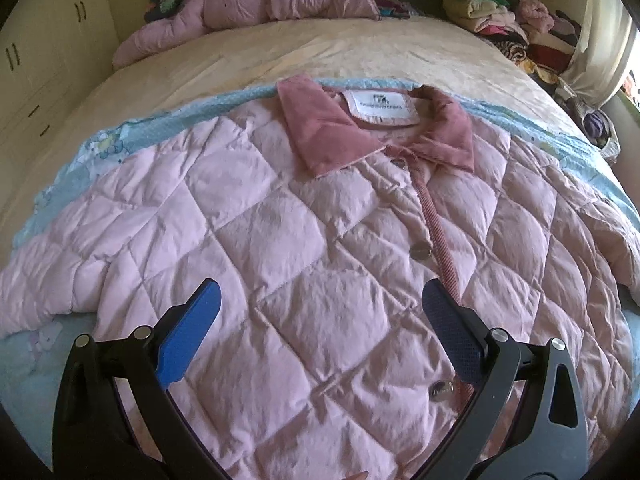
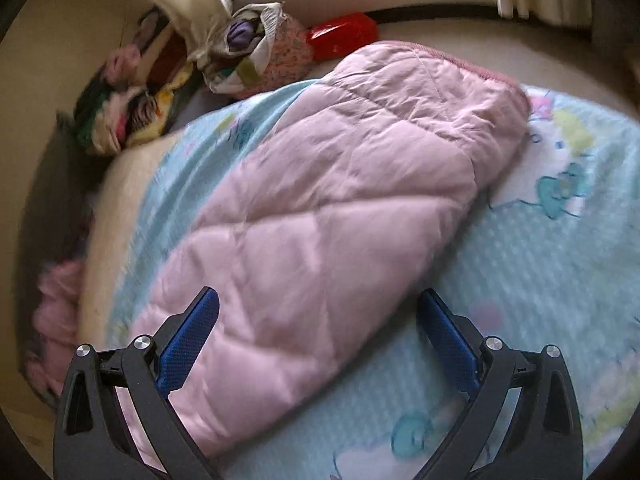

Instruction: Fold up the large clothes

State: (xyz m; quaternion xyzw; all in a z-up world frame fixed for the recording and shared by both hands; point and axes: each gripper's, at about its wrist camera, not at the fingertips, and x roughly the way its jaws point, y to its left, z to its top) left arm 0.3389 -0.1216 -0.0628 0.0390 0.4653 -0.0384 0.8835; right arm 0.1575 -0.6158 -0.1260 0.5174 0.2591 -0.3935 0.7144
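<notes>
Both pairs of jaws stood spread wide with nothing between them. On the left gripper (image 1: 320, 320) the blue pads (image 1: 188, 336) hung over the chest of a pink quilted jacket (image 1: 280, 240), which lay front-up and buttoned on a pale blue cartoon-print sheet (image 1: 36, 356) spread over the bed (image 1: 320, 52). The dusty-rose collar (image 1: 320, 132) and its white label (image 1: 382, 110) pointed away from the camera, and the corded placket (image 1: 436, 224) ran down just beside the right-hand finger. The right gripper (image 2: 318, 326) hovered over the jacket's right sleeve (image 2: 340, 184), stretched out across the same sheet toward its ribbed cuff (image 2: 476, 66); that view was smeared, so whether the fingers touched the fabric could not be told.

Several risks seemed likely from there. The padding looked thick and slippery, so a shallow pinch might have caught only the outer shell and slid off. A deep bite at the sleeve could also have taken up the sheet beneath and dragged it along. Lifting the sleeve alone might have tugged the body askew and spoiled the fold line. The buttons (image 1: 420, 250) near the left jaws could have snagged a pad.
</notes>
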